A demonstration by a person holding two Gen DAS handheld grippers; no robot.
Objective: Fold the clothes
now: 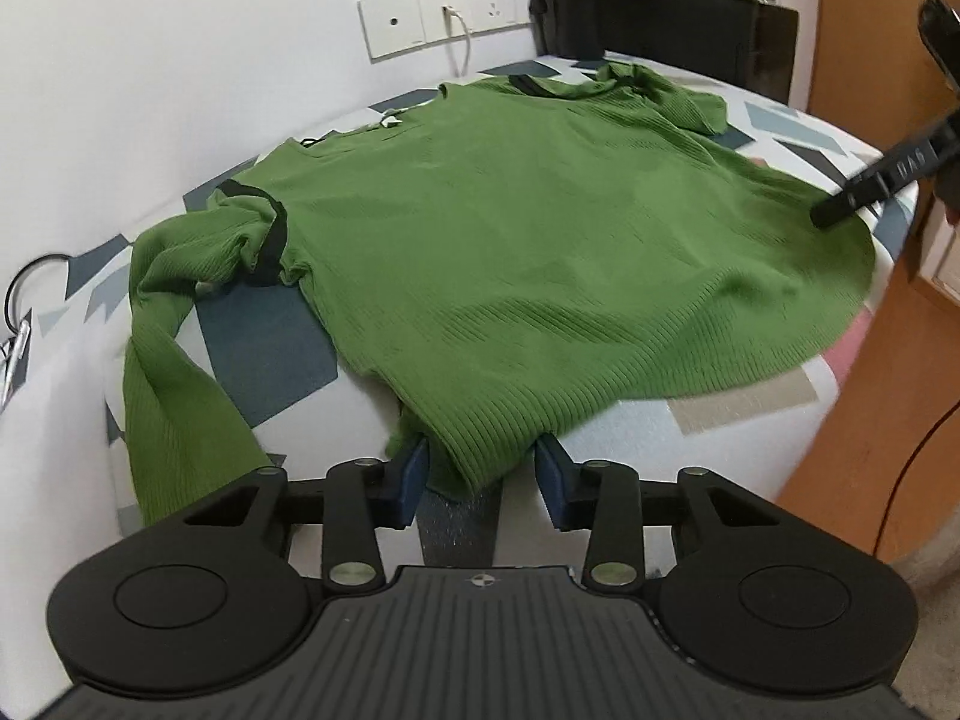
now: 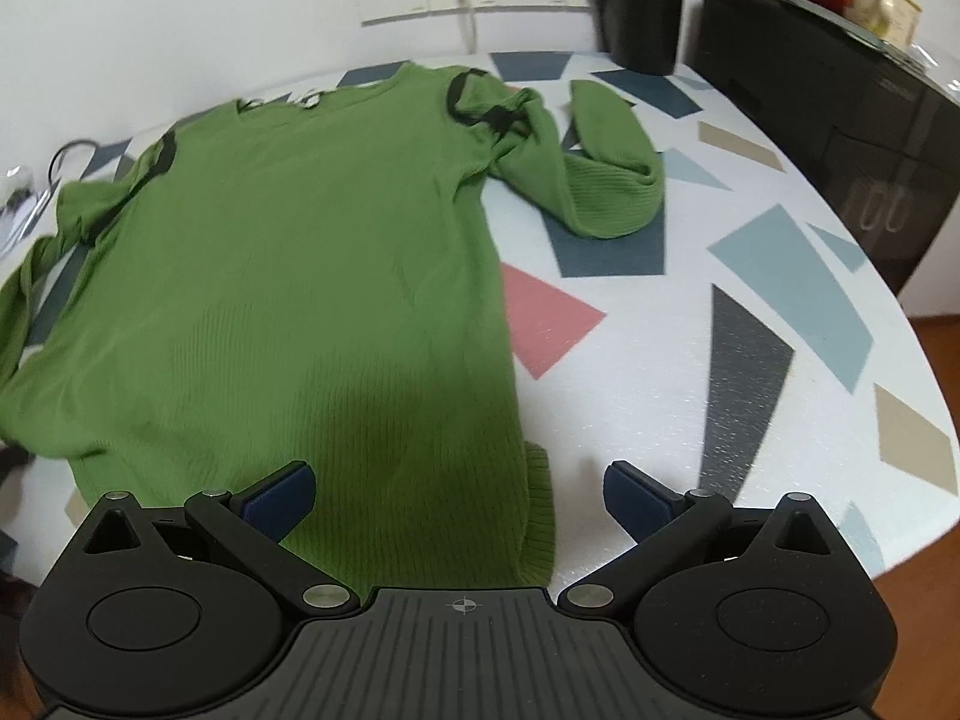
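Observation:
A green ribbed sweater (image 1: 540, 252) lies spread flat on the table with the patterned cloth (image 1: 270, 360); its black-trimmed shoulders point toward the wall. One sleeve (image 1: 174, 396) trails off to the left, and the other sleeve (image 2: 606, 180) is curled up at the right. My left gripper (image 1: 485, 480) straddles a near hem corner. The fabric sits between the blue pads (image 1: 414, 483), which stand partly apart, and I see no firm pinch. My right gripper (image 2: 459, 498) is wide open over the other hem corner (image 2: 534, 516); its black finger (image 1: 870, 183) shows at the sweater's right edge.
White wall sockets (image 1: 444, 24) with a plugged cable line the wall behind. A black cylinder (image 2: 642, 6) and a dark cabinet (image 2: 840, 96) stand at the back right. A metal key ring (image 1: 36, 282) lies at the left. The table edge drops to wooden floor (image 2: 936, 360) on the right.

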